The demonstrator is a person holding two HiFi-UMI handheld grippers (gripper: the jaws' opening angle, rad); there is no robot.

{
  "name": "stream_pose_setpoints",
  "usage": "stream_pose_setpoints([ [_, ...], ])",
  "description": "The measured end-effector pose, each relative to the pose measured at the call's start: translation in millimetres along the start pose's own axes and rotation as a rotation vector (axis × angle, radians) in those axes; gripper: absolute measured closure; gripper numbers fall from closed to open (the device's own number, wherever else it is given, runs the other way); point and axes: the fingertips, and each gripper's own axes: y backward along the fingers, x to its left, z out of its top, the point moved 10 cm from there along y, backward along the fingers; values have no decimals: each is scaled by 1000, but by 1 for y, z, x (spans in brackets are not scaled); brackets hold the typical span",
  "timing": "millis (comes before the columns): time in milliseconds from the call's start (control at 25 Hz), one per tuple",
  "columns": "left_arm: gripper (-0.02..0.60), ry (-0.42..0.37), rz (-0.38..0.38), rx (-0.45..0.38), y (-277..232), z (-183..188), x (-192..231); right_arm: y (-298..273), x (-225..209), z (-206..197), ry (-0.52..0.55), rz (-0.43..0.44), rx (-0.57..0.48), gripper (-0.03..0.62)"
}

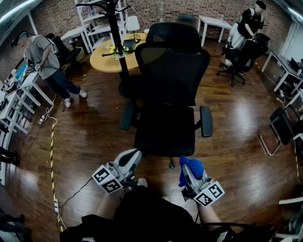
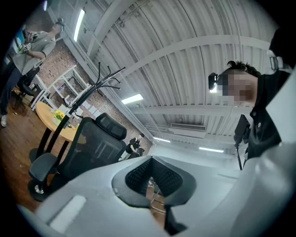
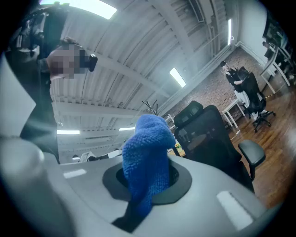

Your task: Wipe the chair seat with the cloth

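Presently my right gripper [image 1: 188, 172] clamps the blue cloth [image 1: 192, 165], poised near the chair seat [image 1: 164, 130]; my left gripper [image 1: 132, 156] idles, closed and empty.

A round yellow table [image 1: 105, 60] stands at the back on the brown wood floor [image 1: 90, 137], with a black coat rack [image 1: 115, 28] just in front of it and a brick wall [image 1: 161, 8] behind. One person [image 1: 45, 59] bends over white desks [image 1: 19, 97] at the left, and another person [image 1: 248, 23] stands at the back right, near a black chair [image 1: 242, 56] and a white table [image 1: 215, 22]. A yellow and black stripe [image 1: 51, 156] runs down the floor on the left, with a white wire [image 1: 49, 115] near its top end.
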Motion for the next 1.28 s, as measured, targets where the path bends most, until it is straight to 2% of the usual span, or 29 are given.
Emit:
stream_pose_setpoints([
  [200,589,3,-6,-10,-20,4,36,-37,-28,11,48,10,23,568],
  [360,589,27,-24,-18,-43,8,91,-85,-53,14,98,9,57,568],
  [640,589,55,-82,-23,-107,38,202,-184,-109,28,106,-97,99,568],
  [800,589,68,-95,5,-128,56,253,-234,-130,35,146,-122,129,568],
  [960,589,120,-60,14,-134,60,275,-251,-145,40,129,-158,136,568],
  [1160,589,145,-13,35,-156,65,285,-275,-181,48,108,-170,138,568],
  [1280,589,138,26,39,-160,63,294,-306,-214,36,82,-158,178,568],
])
